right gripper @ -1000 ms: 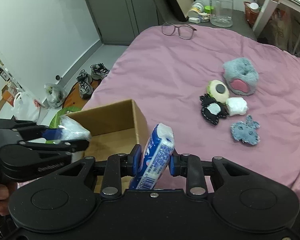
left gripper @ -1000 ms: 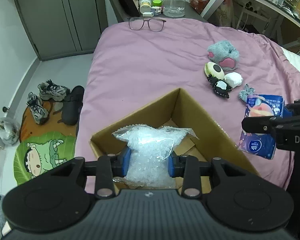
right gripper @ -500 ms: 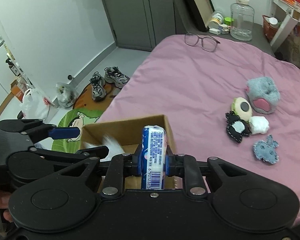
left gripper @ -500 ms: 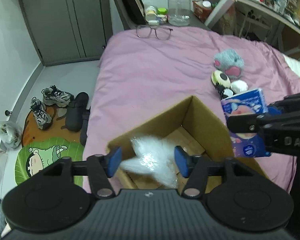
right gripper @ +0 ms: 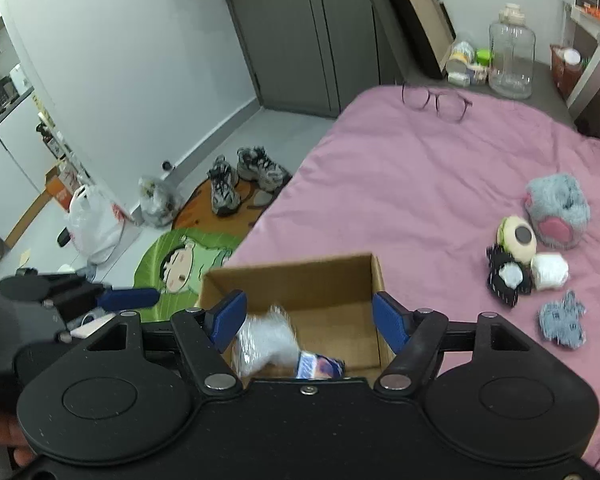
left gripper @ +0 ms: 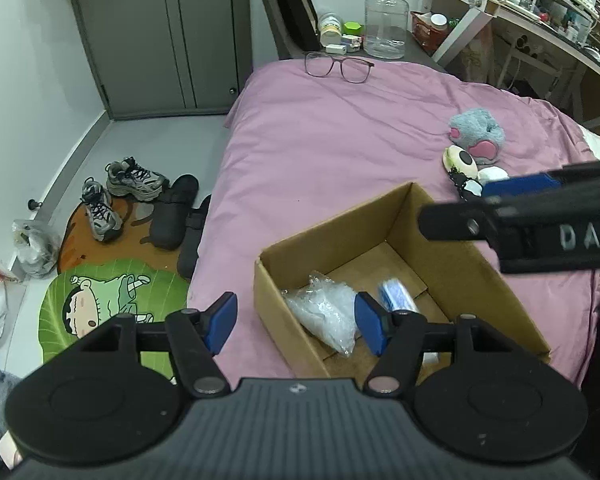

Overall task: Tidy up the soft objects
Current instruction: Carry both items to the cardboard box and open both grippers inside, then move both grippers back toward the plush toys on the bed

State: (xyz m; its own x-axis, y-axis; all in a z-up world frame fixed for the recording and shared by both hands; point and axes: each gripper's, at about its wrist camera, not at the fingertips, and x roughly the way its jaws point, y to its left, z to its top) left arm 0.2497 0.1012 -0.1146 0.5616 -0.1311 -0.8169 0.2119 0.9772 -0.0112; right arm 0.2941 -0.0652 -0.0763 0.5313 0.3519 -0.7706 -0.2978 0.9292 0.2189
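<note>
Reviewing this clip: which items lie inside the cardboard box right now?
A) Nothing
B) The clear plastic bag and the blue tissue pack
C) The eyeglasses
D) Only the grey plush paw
B: the clear plastic bag and the blue tissue pack both rest on the floor of the cardboard box.

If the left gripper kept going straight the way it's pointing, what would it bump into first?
Probably the clear plastic bag lying in the cardboard box, or the box's near wall; depth is hard to judge. The left gripper is open and empty.

White letters "DAS", cut off at the frame edge, on the side of the right gripper (left gripper: 520,200) above the cardboard box (left gripper: 332,236). No other text legible.
</note>
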